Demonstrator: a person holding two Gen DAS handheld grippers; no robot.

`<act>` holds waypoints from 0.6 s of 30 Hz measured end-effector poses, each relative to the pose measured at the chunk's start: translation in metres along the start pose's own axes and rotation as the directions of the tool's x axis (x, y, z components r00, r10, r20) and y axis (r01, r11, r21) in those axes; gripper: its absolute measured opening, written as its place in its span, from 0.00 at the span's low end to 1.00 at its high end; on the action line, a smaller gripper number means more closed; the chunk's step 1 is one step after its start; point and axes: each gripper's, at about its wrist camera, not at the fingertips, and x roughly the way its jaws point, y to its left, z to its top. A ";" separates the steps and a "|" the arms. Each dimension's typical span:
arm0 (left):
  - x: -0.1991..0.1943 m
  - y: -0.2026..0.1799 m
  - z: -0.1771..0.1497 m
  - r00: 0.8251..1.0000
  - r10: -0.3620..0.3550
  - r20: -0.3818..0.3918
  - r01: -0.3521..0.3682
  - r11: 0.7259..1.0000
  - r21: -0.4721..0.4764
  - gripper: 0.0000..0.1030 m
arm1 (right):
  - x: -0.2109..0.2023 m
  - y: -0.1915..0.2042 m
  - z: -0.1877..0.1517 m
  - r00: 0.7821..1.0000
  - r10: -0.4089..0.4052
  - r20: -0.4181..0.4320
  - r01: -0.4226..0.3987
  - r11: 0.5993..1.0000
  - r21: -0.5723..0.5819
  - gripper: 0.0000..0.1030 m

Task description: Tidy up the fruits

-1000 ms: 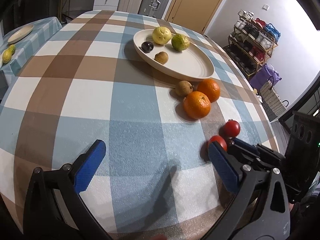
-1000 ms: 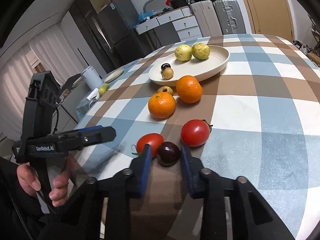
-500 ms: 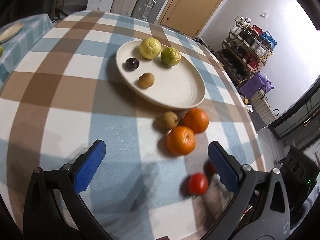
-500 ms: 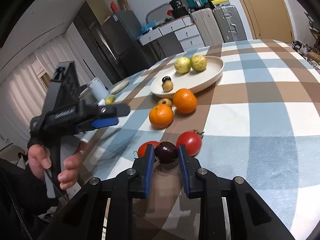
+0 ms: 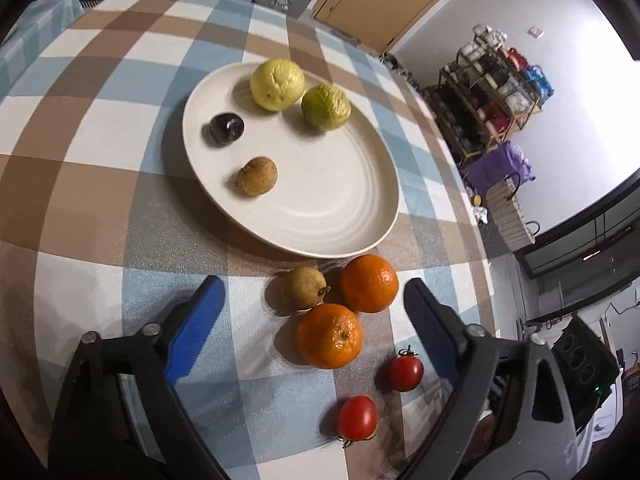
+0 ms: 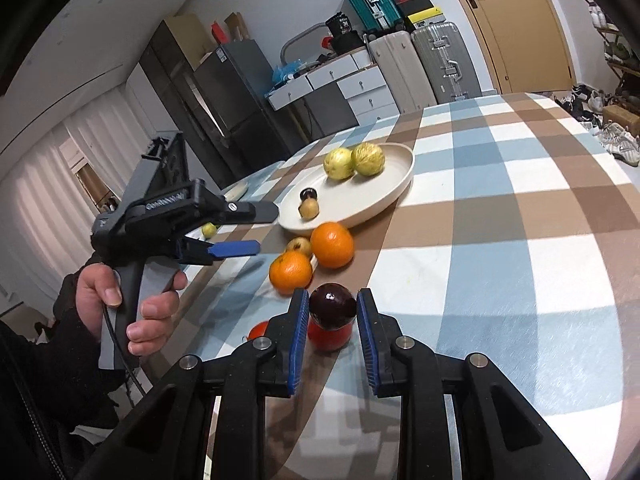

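Observation:
My right gripper (image 6: 333,306) is shut on a dark plum (image 6: 333,306) and holds it above the table, over a red tomato (image 6: 329,336). My left gripper (image 5: 312,312) is open and empty, hovering above two oranges (image 5: 329,341) and a small brown fruit (image 5: 303,287); it also shows in the right wrist view (image 6: 236,248). A cream plate (image 5: 340,216) holds a yellow guava (image 5: 277,84), a green guava (image 5: 326,107), another dark plum (image 5: 227,128) and a brown fruit (image 5: 257,176). Two tomatoes (image 5: 357,417) lie near the table's front edge.
The checkered tablecloth (image 5: 100,128) covers a round table. A shoe rack (image 5: 496,96) stands at the right wall. Suitcases (image 6: 440,60), drawers and a fridge (image 6: 232,92) stand behind the table. A side table with a small plate (image 6: 238,190) is at the left.
My right gripper has lifted the dark plum off the table from between the tomatoes. My left gripper has moved forward and up, over the oranges, toward the plate.

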 end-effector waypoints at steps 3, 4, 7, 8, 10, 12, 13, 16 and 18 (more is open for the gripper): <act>0.006 -0.001 0.001 0.999 -0.008 -0.031 0.008 1.000 -0.002 0.71 | -0.001 -0.002 0.007 1.000 0.009 0.006 -0.009 1.000 0.000 0.24; 0.008 -0.001 0.001 0.999 -0.012 -0.039 0.012 1.000 -0.005 0.68 | 0.000 -0.003 0.009 1.000 0.008 0.008 -0.008 1.000 -0.001 0.24; 0.015 -0.002 0.000 0.998 -0.017 -0.065 0.016 1.000 -0.003 0.57 | 0.001 -0.004 0.015 1.000 0.019 0.014 -0.019 1.000 -0.001 0.24; 0.017 -0.001 0.000 0.997 -0.027 -0.069 0.027 1.000 -0.008 0.54 | 0.001 -0.004 0.017 1.000 0.022 0.016 -0.022 1.000 -0.003 0.24; 0.021 -0.001 0.000 0.996 -0.041 -0.080 0.040 0.999 -0.019 0.50 | 0.003 -0.005 0.020 1.000 0.025 0.016 -0.024 1.000 -0.005 0.24; 0.024 0.000 0.000 0.995 -0.051 -0.085 0.048 0.998 -0.031 0.43 | 0.006 -0.005 0.023 1.000 0.030 0.009 -0.030 1.000 -0.004 0.24; 0.025 0.001 0.000 0.995 -0.053 -0.087 0.050 0.998 -0.034 0.41 | 0.008 -0.005 0.024 1.000 0.031 0.006 -0.031 0.999 -0.008 0.24; 0.029 0.002 0.002 0.994 -0.054 -0.095 0.051 0.998 -0.040 0.29 | 0.009 -0.003 0.028 0.999 0.037 0.006 -0.037 0.999 -0.015 0.24; 0.032 0.002 0.002 0.993 -0.058 -0.107 0.053 0.998 -0.041 0.21 | 0.010 -0.003 0.029 0.999 0.039 0.004 -0.039 0.999 -0.015 0.24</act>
